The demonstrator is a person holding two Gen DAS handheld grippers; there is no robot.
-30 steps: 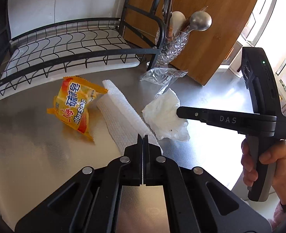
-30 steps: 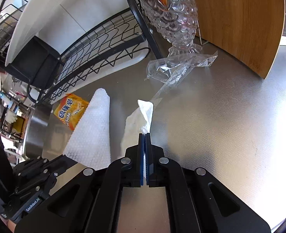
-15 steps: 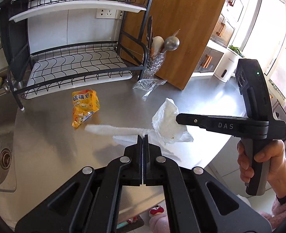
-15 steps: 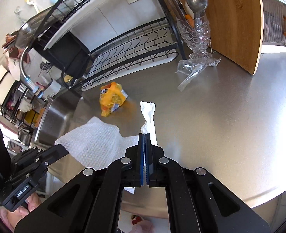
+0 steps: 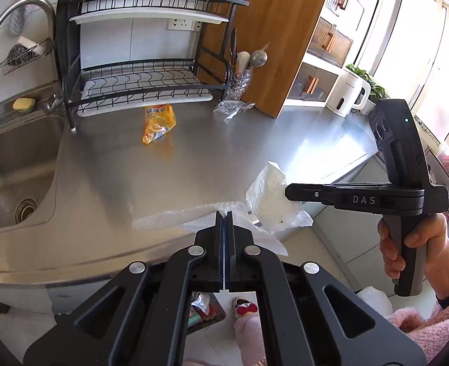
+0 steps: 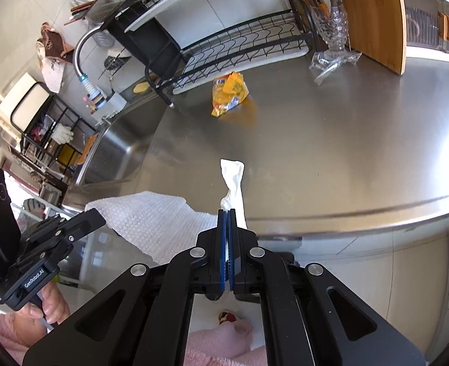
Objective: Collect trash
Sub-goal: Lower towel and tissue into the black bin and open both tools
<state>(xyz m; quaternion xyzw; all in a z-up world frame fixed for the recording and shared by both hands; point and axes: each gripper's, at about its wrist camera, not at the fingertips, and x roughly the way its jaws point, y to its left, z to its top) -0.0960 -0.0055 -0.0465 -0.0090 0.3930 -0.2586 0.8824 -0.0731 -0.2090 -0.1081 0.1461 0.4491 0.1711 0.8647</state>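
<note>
Bubble-wrap sheet [image 5: 175, 218] pinched at one edge by the closed left gripper [image 5: 224, 213], crumpled tissue [image 6: 233, 180] clamped in the right gripper [image 6: 226, 212] — both limp, featherlight, carried beyond the counter [image 5: 224, 152] edge.

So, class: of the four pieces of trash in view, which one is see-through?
The clear plastic wrapper by the glass utensil holder. The soap packet is yellow; the bubble sheet and tissue are white, and are held in grippers.
</note>
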